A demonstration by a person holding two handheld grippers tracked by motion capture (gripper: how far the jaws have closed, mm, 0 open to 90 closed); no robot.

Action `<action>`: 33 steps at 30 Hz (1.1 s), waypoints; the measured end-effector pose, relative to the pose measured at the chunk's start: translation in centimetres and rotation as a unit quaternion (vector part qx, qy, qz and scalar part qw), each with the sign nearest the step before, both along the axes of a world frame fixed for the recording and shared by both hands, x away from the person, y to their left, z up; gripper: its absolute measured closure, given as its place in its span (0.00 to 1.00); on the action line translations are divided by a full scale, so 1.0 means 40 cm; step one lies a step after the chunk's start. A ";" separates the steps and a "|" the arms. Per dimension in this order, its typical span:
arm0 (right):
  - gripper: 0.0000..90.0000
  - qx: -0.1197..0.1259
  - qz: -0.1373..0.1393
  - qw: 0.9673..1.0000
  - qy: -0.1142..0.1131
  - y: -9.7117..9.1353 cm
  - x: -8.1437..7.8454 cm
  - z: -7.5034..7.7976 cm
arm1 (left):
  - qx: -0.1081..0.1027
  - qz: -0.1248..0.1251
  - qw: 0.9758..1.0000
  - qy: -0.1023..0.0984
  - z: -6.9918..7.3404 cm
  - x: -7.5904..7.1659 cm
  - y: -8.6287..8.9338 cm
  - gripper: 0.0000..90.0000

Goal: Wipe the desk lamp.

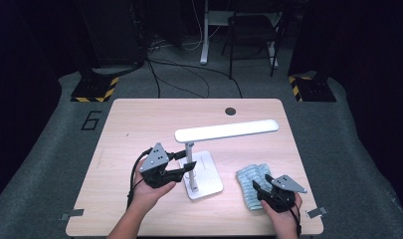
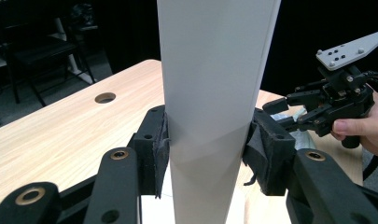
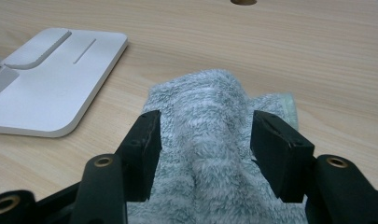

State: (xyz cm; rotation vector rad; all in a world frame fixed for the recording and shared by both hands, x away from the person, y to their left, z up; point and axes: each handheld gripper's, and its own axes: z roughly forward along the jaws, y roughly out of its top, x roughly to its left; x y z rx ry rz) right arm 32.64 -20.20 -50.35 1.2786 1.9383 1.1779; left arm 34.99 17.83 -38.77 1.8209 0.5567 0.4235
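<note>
A white desk lamp stands mid-table, with a flat base (image 1: 205, 175), an upright stem (image 1: 190, 152) and a long head bar (image 1: 226, 130). My left gripper (image 1: 188, 163) comes at the stem from the left. In the left gripper view both of its pads press on the white stem (image 2: 214, 70), so my left gripper (image 2: 207, 144) is shut on it. A grey-green fluffy towel (image 1: 251, 179) lies right of the base. My right gripper (image 1: 259, 184) sits at its near end. The towel (image 3: 210, 93) humps up between the pads of my right gripper (image 3: 203, 135), which pinch it.
The lamp base (image 3: 51, 88) lies just left of the towel. A round cable hole (image 1: 230, 111) sits near the table's far edge. The right hand and its gripper (image 2: 294, 114) show beyond the stem. Chairs and cables stand on the floor behind the table.
</note>
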 end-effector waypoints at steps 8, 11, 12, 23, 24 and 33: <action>0.48 0.004 -0.002 1.000 -0.001 0.000 -0.001 0.000 | -0.006 -0.026 1.000 0.012 0.003 -0.008 0.007 0.58; 0.48 0.007 -0.001 1.000 0.000 0.001 0.000 -0.001 | -0.011 -0.047 0.999 0.015 0.004 -0.014 0.012 0.56; 0.48 0.009 -0.002 1.000 -0.001 0.001 0.000 -0.001 | -0.011 -0.051 0.999 0.015 0.003 -0.016 0.013 0.56; 0.48 0.006 -0.002 1.000 -0.003 0.005 -0.002 -0.001 | -0.013 -0.084 0.996 0.022 0.000 -0.035 0.015 0.57; 0.48 0.008 -0.003 1.000 0.000 0.005 -0.003 -0.001 | -0.014 -0.086 0.996 0.024 -0.001 -0.033 0.015 0.57; 0.48 0.014 -0.003 1.000 0.004 0.000 -0.002 -0.002 | -0.010 -0.116 0.993 0.029 -0.019 -0.005 -0.002 0.52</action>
